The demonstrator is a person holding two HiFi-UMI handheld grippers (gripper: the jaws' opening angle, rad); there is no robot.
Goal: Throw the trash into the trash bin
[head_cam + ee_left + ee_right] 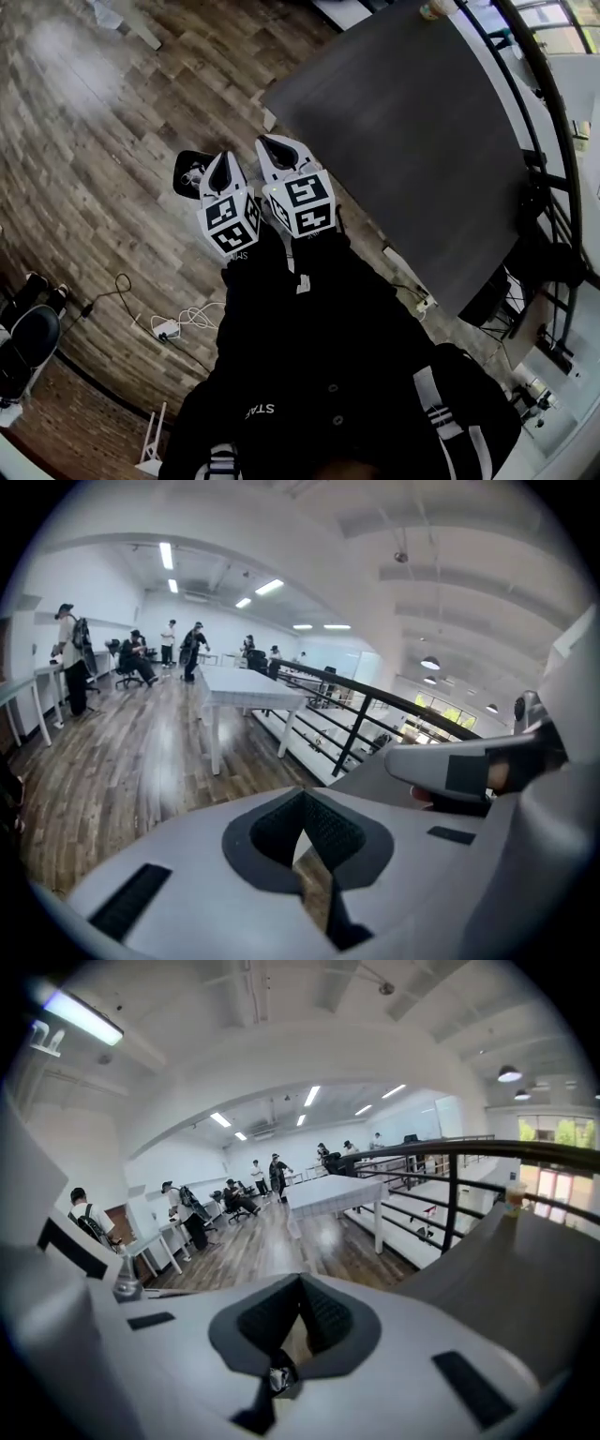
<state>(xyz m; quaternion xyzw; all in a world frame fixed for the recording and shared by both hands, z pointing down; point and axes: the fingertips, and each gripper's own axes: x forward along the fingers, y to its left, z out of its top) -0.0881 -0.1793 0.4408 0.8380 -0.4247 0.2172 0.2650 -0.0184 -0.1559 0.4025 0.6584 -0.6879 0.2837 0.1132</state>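
One wood-plank floor (112, 141) fills most of the head view. A dark grey counter (403, 141) stands at far right, with a black railing (553, 112) beyond it. The person's dark clothing (309, 356) covers the near centre.

Both tools are raised side by side above the floor, left of the counter.
- Left tool (225, 157) (302, 832): pads pressed together, nothing between them; only floor shows through the slot below.
- Right tool (272, 142) (298, 1316): pads also pressed together. A small silvery scrap (278, 1378) shows in the slot beneath them; I cannot tell whether it is gripped or lies beyond.

The black trash bin (187, 167) stands on the floor just beyond the left tool, partly hidden by it. Pale trash (194, 175) lies inside it.
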